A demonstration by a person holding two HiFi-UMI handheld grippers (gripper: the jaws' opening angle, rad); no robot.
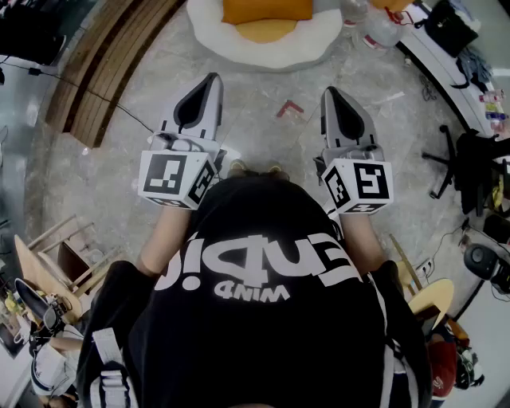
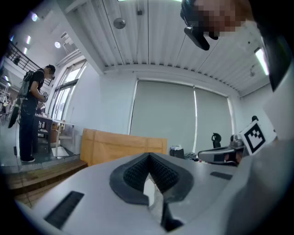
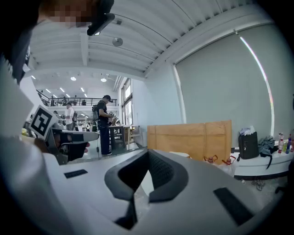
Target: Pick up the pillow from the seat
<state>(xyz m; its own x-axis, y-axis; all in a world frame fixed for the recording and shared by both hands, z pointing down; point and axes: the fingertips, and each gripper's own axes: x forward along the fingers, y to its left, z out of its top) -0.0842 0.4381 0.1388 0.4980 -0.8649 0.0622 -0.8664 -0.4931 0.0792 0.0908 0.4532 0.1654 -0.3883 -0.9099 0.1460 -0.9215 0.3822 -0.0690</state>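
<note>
An orange pillow (image 1: 267, 9) lies on a white round seat (image 1: 239, 48) at the top of the head view, on the floor ahead of me. My left gripper (image 1: 213, 77) and right gripper (image 1: 328, 90) are held side by side in front of my chest, pointing toward the seat and well short of it. Both are shut with nothing between the jaws. In the left gripper view the left gripper (image 2: 148, 156) points level across the room, with the right gripper (image 2: 220, 155) beside it. The right gripper (image 3: 148, 151) likewise shows closed pads and the left gripper (image 3: 73, 137) at its side.
A wooden platform (image 1: 103, 64) runs along the upper left. A red mark (image 1: 289, 107) is on the stone floor between the grippers. A black office chair (image 1: 462, 159) and a white bench (image 1: 446, 56) stand right. A wooden crate (image 3: 193, 140) and standing people (image 3: 103, 124) are farther off.
</note>
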